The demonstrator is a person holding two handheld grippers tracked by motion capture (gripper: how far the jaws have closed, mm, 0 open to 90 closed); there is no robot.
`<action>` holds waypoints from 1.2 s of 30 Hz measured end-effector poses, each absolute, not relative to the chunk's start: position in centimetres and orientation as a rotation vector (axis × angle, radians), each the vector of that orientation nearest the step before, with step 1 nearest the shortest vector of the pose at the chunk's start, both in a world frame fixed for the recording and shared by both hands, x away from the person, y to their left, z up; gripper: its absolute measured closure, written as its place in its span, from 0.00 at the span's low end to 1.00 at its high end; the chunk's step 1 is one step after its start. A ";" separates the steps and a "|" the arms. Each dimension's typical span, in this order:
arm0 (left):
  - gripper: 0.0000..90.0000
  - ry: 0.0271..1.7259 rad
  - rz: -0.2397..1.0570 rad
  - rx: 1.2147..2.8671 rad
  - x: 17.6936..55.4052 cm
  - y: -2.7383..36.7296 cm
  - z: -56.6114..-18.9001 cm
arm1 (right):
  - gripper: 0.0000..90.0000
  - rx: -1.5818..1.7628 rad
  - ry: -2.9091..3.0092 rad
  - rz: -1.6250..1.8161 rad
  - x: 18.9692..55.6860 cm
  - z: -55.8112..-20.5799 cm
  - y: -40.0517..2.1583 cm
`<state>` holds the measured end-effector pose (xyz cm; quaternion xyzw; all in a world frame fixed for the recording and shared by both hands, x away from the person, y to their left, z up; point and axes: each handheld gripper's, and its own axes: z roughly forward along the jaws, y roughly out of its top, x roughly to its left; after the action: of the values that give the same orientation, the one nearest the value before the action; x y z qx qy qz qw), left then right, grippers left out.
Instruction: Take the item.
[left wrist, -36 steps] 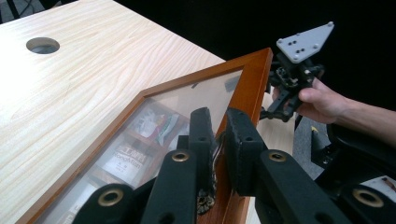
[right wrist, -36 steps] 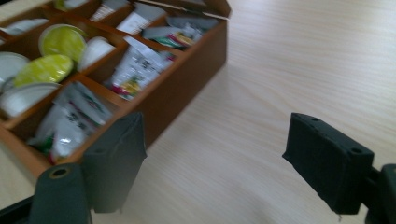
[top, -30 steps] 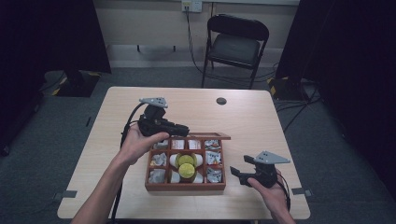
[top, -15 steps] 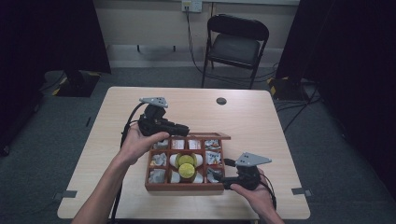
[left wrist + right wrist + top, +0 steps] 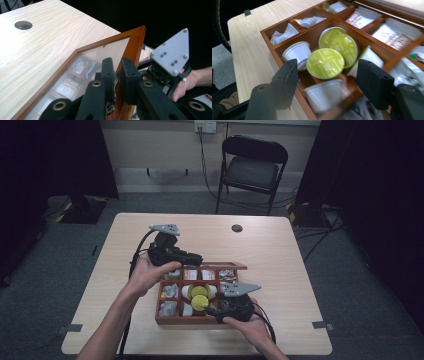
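Gripping the raised lid [image 5: 130,47] of the wooden box [image 5: 182,320] by its frame, left gripper [image 5: 117,75] jaws narrow. Right gripper [image 5: 327,77] jaws, just been closing, stand apart over yellow-topped pod [image 5: 325,63] in the box's centre compartment; pads not touching it.

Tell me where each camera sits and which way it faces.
High view: above the person's side, looking forward and down at the table; both forearms enter from below.
Left gripper view: on the left tongs, clamped on the box lid.
Right gripper view: on the right tongs, facing coffee capsules.
All show the wooden box.
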<state>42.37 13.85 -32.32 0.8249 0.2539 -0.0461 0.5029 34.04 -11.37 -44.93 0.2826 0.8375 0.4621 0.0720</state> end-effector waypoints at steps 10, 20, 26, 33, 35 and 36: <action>0.91 0.610 -0.106 1.994 42.3 13.8 -32.4 | 0.37 0.814 2.597 1.290 35.5 -45.5 -8.2; 0.91 0.612 -0.106 1.993 42.3 13.8 -32.4 | 0.34 0.792 2.629 1.173 35.9 -45.8 -7.0; 0.91 0.612 -0.105 1.994 42.3 13.8 -32.3 | 0.33 0.783 2.640 1.106 36.1 -46.0 -6.6; 0.91 0.610 -0.105 1.994 42.3 13.8 -32.3 | 0.34 0.766 2.684 1.066 36.5 -46.1 -6.0; 0.91 0.611 -0.105 1.995 42.3 13.8 -32.3 | 0.35 0.765 2.693 1.051 36.5 -46.2 -6.0; 0.91 0.611 -0.104 1.995 42.3 13.8 -32.3 | 0.35 0.765 2.699 1.040 36.4 -46.2 -5.9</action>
<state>42.30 13.78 -32.34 0.8257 0.2528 -0.0431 0.5025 36.45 -5.88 -46.20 0.2549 0.8996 0.3467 0.0748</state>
